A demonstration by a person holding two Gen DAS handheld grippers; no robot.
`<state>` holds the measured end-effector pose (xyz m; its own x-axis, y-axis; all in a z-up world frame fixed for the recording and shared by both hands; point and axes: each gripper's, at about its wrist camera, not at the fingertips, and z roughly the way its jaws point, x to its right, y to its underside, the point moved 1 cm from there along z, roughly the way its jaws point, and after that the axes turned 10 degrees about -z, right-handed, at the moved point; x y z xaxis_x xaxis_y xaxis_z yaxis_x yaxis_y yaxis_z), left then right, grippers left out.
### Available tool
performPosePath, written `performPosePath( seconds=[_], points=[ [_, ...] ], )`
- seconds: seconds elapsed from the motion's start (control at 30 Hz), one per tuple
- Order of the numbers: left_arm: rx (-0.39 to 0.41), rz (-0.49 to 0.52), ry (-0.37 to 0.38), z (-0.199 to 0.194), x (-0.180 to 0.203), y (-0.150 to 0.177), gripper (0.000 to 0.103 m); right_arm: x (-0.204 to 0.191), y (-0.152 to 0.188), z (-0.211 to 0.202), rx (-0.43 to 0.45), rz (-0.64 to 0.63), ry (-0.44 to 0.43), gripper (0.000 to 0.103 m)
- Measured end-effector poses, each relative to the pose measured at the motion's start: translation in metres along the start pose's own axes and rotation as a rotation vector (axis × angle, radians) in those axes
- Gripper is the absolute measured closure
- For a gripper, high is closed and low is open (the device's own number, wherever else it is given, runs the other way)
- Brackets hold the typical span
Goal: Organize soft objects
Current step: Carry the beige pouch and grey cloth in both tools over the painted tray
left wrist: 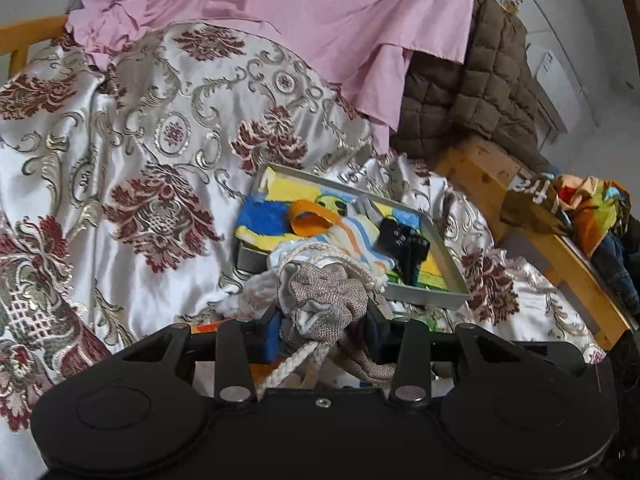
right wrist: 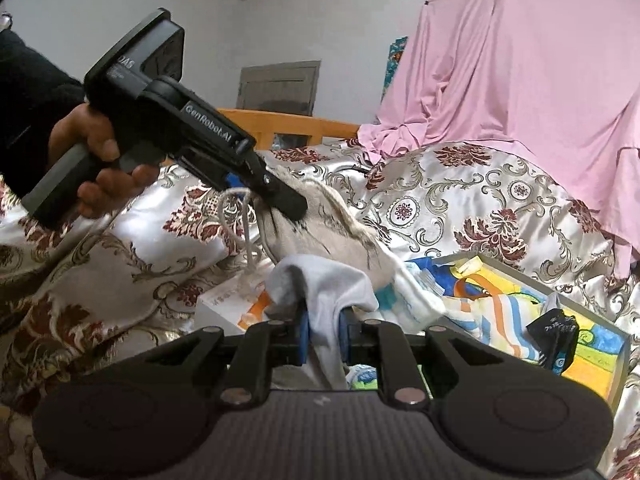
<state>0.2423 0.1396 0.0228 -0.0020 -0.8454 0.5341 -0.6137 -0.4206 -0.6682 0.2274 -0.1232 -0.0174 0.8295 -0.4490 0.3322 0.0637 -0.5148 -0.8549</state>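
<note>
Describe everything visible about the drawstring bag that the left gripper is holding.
The drawstring bag is a small pouch of coarse beige-grey woven cloth, bunched and creased at its neck. A thick white twisted cord loops out and hangs down to a knotted end. The left gripper is shut on the gathered neck, holding the bag tilted above the patterned bedspread. Its lower end reaches the white sock held in the right gripper.

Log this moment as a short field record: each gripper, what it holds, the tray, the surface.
left gripper: shut on beige drawstring bag
right gripper: shut on white sock
tray: grey, holds striped cloth, black sock, orange loop
surface: floral satin bedspread
backdrop: pink sheet
</note>
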Motion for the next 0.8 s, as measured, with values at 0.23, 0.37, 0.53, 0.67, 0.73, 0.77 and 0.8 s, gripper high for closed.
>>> performPosePath(
  seconds=[0.23, 0.37, 0.53, 0.67, 0.73, 0.77, 0.8],
  points=[
    [0.024, 0.025, 0.027, -0.002, 0.005, -0.009, 0.061, 0.014, 0.006, -0.002, -0.013, 0.036, 0.076, 0.086],
    [0.046, 0.055, 0.082, -0.002, 0.018, -0.016, 0.061, 0.021, 0.004, -0.003, 0.011, 0.05, 0.126, 0.088],
    [0.086, 0.073, 0.152, 0.004, 0.035, -0.028, 0.061, 0.035, 0.005, -0.006, 0.02, 0.08, 0.233, 0.088],
    [0.122, 0.065, 0.199, 0.019, 0.042, -0.04, 0.061, 0.051, 0.001, -0.007, 0.021, 0.093, 0.339, 0.088],
    [0.134, 0.078, 0.213, 0.03, 0.047, -0.048, 0.061, 0.062, -0.005, -0.004, 0.013, 0.09, 0.391, 0.088],
    [0.142, 0.091, 0.216, 0.036, 0.049, -0.052, 0.061, 0.068, -0.009, -0.004, 0.013, 0.089, 0.415, 0.088],
    [0.149, 0.102, 0.22, 0.042, 0.052, -0.058, 0.061, 0.075, -0.012, -0.002, 0.014, 0.089, 0.435, 0.088]
  ],
)
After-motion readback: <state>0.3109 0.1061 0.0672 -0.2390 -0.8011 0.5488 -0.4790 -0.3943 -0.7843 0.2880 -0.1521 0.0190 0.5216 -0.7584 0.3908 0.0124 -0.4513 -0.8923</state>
